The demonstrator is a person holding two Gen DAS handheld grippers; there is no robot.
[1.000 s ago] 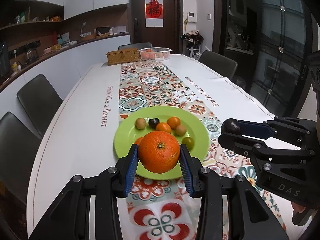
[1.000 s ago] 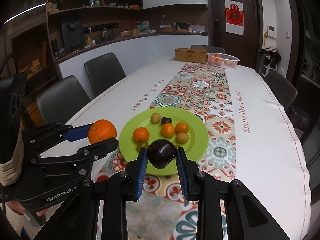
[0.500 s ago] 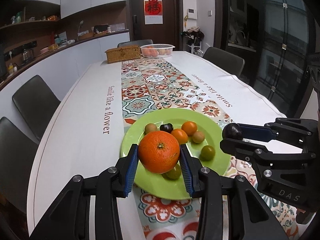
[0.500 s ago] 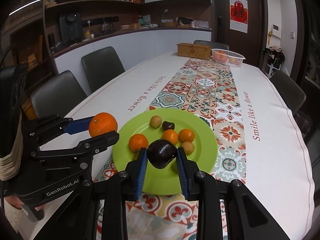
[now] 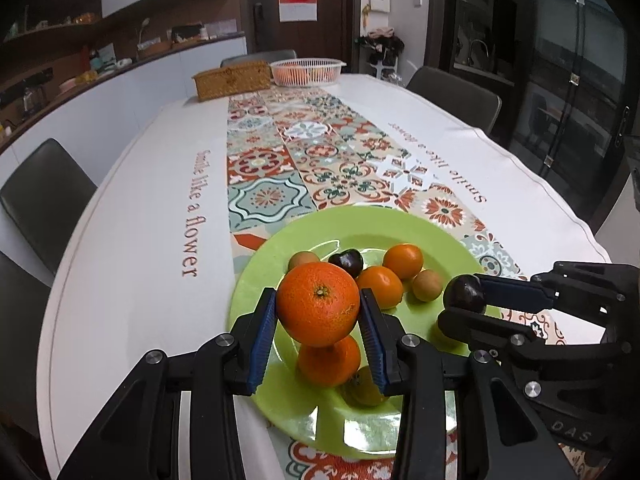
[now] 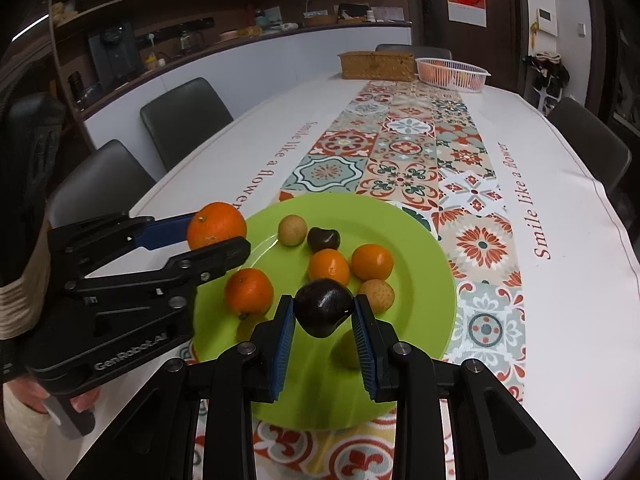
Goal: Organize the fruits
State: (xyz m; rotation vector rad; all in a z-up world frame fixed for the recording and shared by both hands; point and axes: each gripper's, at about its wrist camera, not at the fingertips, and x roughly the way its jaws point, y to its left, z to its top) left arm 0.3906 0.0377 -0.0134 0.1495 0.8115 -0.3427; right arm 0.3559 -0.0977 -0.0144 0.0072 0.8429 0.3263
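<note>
Green plate sits dead centre with small fruit on it. I've got my left gripper pinching the big orange over its 7 o'clock rim, right gripper clamped on a dark plum above 6 o'clock.

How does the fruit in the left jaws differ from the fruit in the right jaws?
The large orange is bright orange with dimpled skin; the dark plum is near-black, smooth and glossy. The large orange looks clearly bigger than the dark plum and fills its jaws wider. The large orange is round; the dark plum narrows toward a point at the bottom. Both are clamped between blue pads and held above the green plate, the left gripper beside the right gripper.
</note>
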